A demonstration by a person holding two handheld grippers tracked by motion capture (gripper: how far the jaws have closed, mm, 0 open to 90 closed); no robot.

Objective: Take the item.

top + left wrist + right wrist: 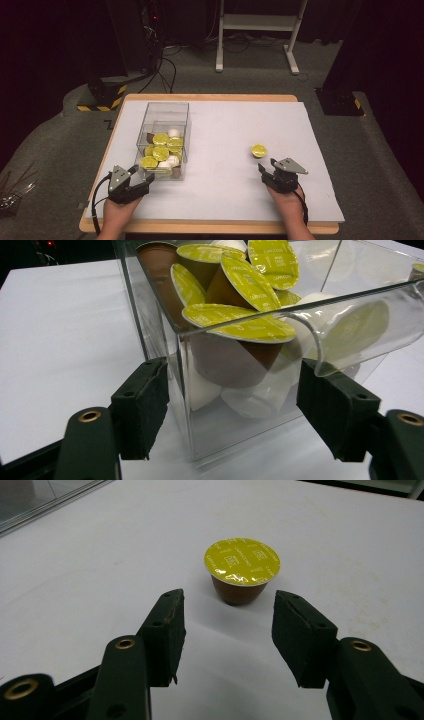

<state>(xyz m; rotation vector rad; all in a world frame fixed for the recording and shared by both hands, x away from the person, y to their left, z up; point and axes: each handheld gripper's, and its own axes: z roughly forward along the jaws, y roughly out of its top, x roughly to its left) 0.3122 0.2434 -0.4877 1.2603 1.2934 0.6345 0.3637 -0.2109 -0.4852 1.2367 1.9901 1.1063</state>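
A clear plastic box (148, 116) stands left of centre on the white mat, holding several yellow-lidded brown capsules (161, 150) and a few white ones. My left gripper (141, 176) straddles the box's near left corner. In the left gripper view its pads (150, 405) lie against the box's walls (220, 435), with the capsules (240, 325) piled just behind. A single yellow-lidded capsule (259, 150) stands upright on the mat at the right. My right gripper (266, 166) sits just short of it, open. That capsule (242, 570) lies a little beyond the tips of my right gripper (227, 630), not between them.
The white mat (225, 190) covers a wooden table (210, 228). Beyond the far edge are a black stand with a yellow-and-black striped base (100, 97), cables (167, 70) and a white frame's legs (292, 55) on the grey floor.
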